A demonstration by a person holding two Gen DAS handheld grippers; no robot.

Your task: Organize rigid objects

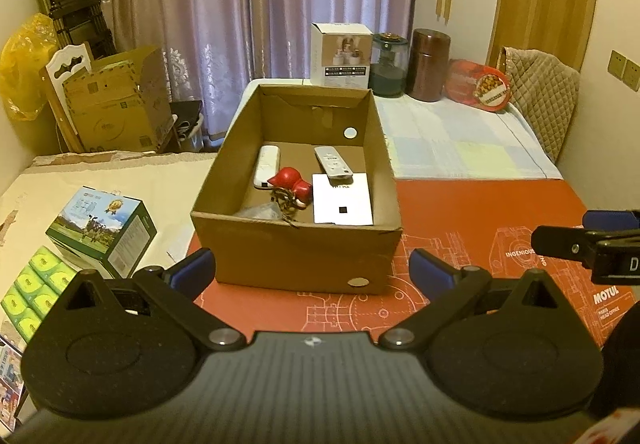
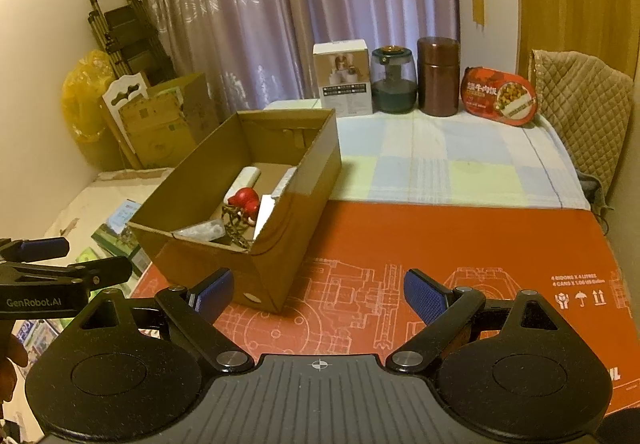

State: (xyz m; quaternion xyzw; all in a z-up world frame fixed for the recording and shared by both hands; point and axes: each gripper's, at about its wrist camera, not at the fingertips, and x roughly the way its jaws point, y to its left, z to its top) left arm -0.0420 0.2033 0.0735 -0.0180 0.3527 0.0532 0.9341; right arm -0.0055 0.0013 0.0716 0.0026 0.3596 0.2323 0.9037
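Left gripper [image 1: 312, 270] spread wide, nothing between the blue pads, aimed straight at the near wall of the open cardboard box [image 1: 296, 256] just ahead. Right gripper [image 2: 318, 298] likewise spread and empty, hovering over the red mat [image 2: 460, 244] with the box ahead and to its left. Inside the box: two white remotes [image 1: 267, 165], a red figurine [image 1: 291, 185] on a tangle of chain, a white card [image 1: 342, 203], a clear plastic bag [image 1: 260, 211] against the near wall. Still outside, well beyond the grippers on the checked cloth: a white product box [image 2: 345, 77], a glass jar [image 2: 391, 81], a brown canister [image 2: 438, 75], a red meal tub [image 2: 499, 95]. Probable risks: a long reach past the box to that back row clipping the box rim and shoving it; the smooth round jar or canister tipping or slipping under an off-centre pinch; two grippers so near each other colliding. Only the left view giving the full box floor, both remotes and the card; right view hiding much of that behind the box's side wall, yet showing the back row squarely and the bare mat beneath the right gripper.
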